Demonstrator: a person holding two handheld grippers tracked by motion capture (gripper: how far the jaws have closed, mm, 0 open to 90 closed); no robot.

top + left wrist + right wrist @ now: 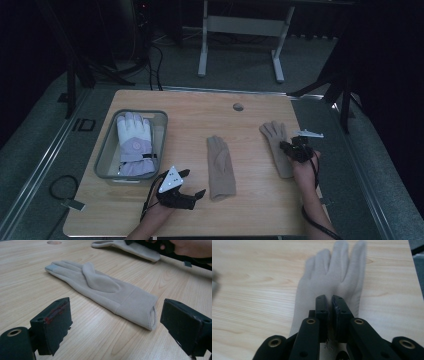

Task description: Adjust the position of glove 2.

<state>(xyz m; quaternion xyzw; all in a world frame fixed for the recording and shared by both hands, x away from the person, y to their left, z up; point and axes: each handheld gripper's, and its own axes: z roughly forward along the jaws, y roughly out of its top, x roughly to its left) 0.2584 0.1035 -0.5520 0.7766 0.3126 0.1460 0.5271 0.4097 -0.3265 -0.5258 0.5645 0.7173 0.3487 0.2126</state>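
Observation:
Two beige knit gloves lie flat on the wooden table. The middle glove (220,165) (100,287) has its cuff toward me. My left gripper (192,182) (122,325) stands open just short of that cuff, with a jaw to each side and neither touching it. The right glove (275,135) (329,277) lies palm down with its fingers pointing away. My right gripper (286,146) (331,302) rests on the back of it, jaws pressed together and pinching the fabric.
A grey plastic basket (105,150) at the left of the table holds a white and lavender ski glove (132,142). A round cable hole (238,106) sits near the far edge. Beyond the table stand a white desk frame (202,45) and loose cables.

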